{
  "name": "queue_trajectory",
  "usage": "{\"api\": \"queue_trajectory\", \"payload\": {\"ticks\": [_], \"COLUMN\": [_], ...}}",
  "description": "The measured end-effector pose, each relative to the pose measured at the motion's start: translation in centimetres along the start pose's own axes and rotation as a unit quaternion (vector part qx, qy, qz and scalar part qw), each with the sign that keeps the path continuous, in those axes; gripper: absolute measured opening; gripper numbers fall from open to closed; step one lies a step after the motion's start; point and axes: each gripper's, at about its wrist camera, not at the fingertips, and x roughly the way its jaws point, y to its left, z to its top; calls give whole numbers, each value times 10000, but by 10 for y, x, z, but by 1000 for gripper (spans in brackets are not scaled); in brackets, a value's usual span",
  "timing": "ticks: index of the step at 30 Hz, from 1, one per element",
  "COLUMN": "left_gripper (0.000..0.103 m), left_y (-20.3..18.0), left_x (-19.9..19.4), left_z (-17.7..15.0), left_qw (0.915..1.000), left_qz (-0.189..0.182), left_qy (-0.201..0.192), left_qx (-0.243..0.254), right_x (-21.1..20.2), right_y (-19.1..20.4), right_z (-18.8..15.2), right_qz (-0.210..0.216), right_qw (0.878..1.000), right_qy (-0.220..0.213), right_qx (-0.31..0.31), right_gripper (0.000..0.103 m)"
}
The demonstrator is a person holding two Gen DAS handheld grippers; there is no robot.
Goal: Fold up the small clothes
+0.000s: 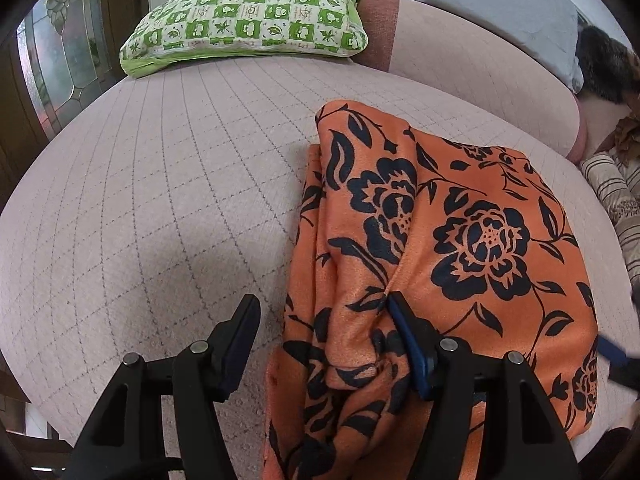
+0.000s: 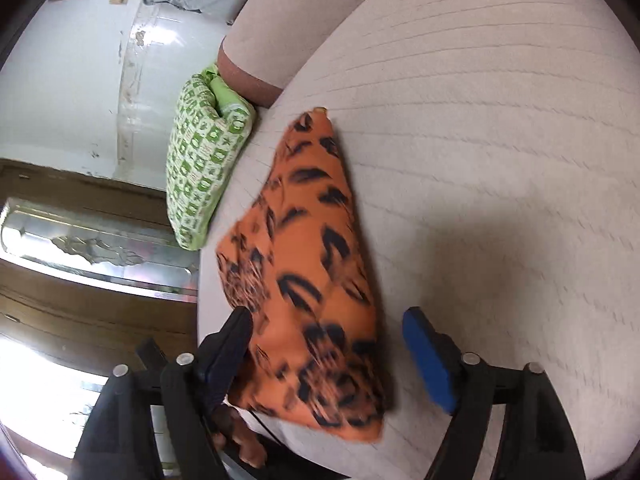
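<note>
The orange flowered cloth (image 1: 460, 240) lay folded on the pink bed (image 1: 160, 200), long side running away from both grippers. Left gripper (image 1: 320, 320) sat spread over its near edge, nothing pinched; right gripper (image 2: 328, 340) gaped around a corner too.

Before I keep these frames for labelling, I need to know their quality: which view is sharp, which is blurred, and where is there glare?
Left wrist view: sharp; the black flowers on the orange floral cloth read crisply, fisheye bending the pink quilted bed cover. Right wrist view: motion-blurred, the cloth's print smeared, the green checked pillow soft, blown-out window glare at lower left.
</note>
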Motion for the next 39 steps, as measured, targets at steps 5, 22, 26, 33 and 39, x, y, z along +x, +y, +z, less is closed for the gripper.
{"api": "queue_trajectory", "payload": {"ticks": [5, 22, 26, 33, 39], "left_gripper": [68, 69, 70, 71, 71], "left_y": [6, 6, 8, 11, 14], "left_x": [1, 2, 3, 6, 6], "left_z": [-1, -1, -1, -1, -2], "left_qw": [10000, 9999, 9998, 9997, 9992], "left_qz": [-44, -81, -117, -147, -239], "left_qy": [7, -6, 1, -2, 38], "left_qx": [-43, -107, -134, -176, -310], "right_x": [55, 52, 82, 93, 73], "right_y": [1, 39, 18, 18, 46], "right_z": [36, 50, 78, 71, 57], "right_qz": [317, -360, -52, -883, -1203], "right_qw": [9973, 9970, 9981, 9926, 9826], "right_qy": [639, 251, 607, 431, 116], "right_qx": [177, -635, -51, -717, -1413], "right_gripper": [60, 71, 69, 32, 41]}}
